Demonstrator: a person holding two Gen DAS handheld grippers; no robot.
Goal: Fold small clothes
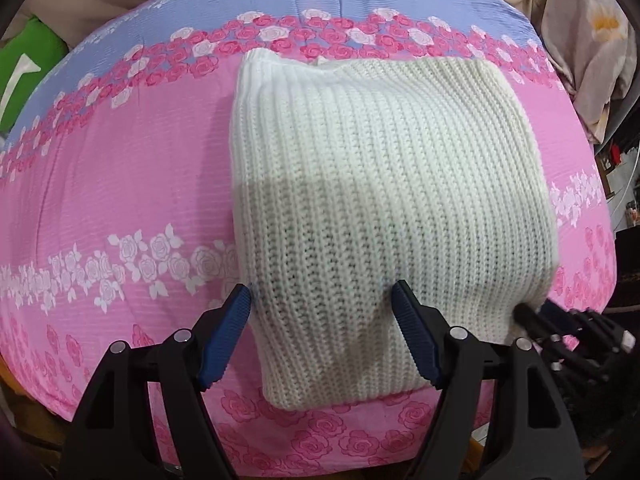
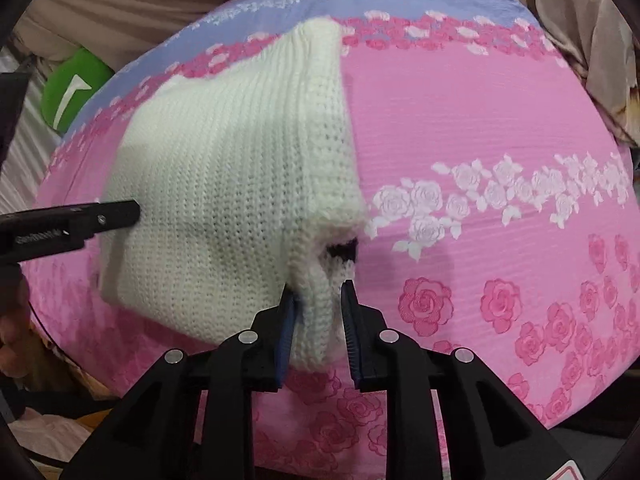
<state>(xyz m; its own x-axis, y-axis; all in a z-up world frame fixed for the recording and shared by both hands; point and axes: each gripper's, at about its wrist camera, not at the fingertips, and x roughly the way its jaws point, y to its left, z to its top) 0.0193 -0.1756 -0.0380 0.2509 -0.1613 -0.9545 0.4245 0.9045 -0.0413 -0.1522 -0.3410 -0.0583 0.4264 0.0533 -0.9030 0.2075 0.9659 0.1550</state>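
Note:
A folded cream knitted garment (image 1: 384, 200) lies on the pink rose-print bed sheet (image 1: 120, 184). My left gripper (image 1: 320, 300) is open, its blue pads straddling the garment's near left part just above it. In the right wrist view the garment (image 2: 224, 184) has a folded edge running toward me. My right gripper (image 2: 318, 292) has its blue pads on either side of the garment's near corner, with gaps showing, so it is open. The left gripper's finger (image 2: 100, 216) shows at the garment's left edge. The right gripper (image 1: 560, 320) shows at the garment's lower right corner.
A green cushion (image 1: 28, 72) lies beyond the bed's far left. Beige bedding (image 2: 160, 4) runs along the far side, a floral blanket (image 1: 592, 60) at the far right. The bed's near edge drops off just below the grippers.

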